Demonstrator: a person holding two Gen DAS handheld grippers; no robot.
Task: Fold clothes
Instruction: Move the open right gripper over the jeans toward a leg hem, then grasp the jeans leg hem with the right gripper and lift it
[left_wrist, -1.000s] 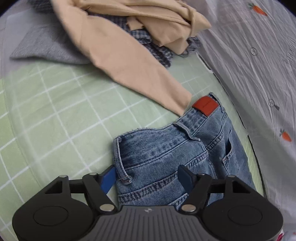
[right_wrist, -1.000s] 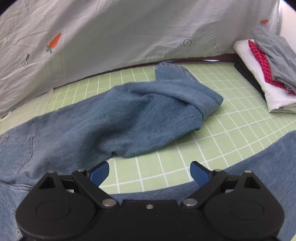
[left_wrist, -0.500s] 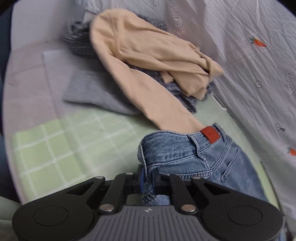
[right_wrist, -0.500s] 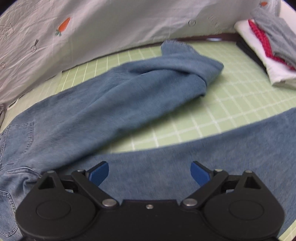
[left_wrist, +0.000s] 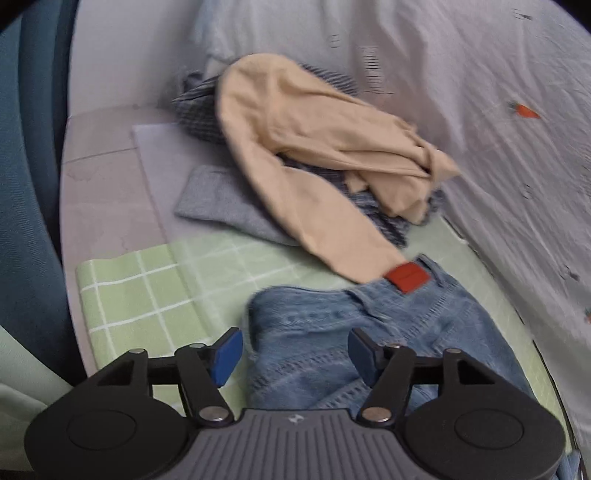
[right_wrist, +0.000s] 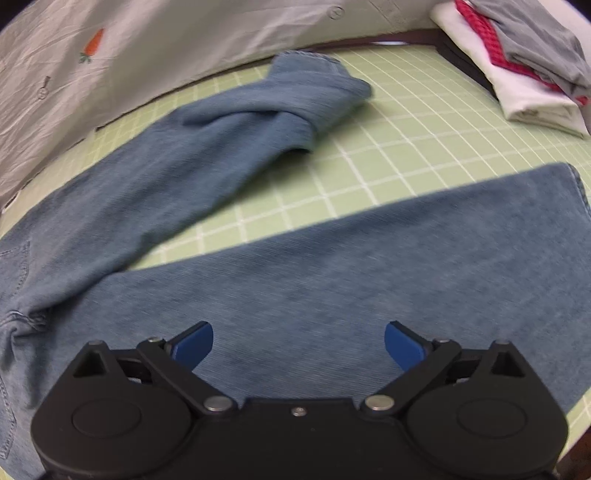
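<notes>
Blue jeans (left_wrist: 369, 332) lie on the green checked mat (left_wrist: 147, 295), waistband with a red patch (left_wrist: 406, 277) toward the left wrist view. My left gripper (left_wrist: 295, 354) is open, its blue pads either side of the waistband corner, holding nothing. In the right wrist view the jeans (right_wrist: 332, 277) spread over the mat (right_wrist: 406, 129): the near leg lies flat, the far leg (right_wrist: 295, 110) is crumpled and folded back on itself. My right gripper (right_wrist: 299, 345) is open just above the near leg.
A beige garment (left_wrist: 314, 147) lies over checked and grey clothes (left_wrist: 221, 206) beyond the waistband. A white carrot-print sheet (left_wrist: 480, 110) hangs along the far side. A stack of folded clothes (right_wrist: 517, 74) sits at the mat's far right corner.
My left gripper was shut on the waistband corner half a second ago and has opened and let it go. My right gripper has drawn back, over the near leg.
</notes>
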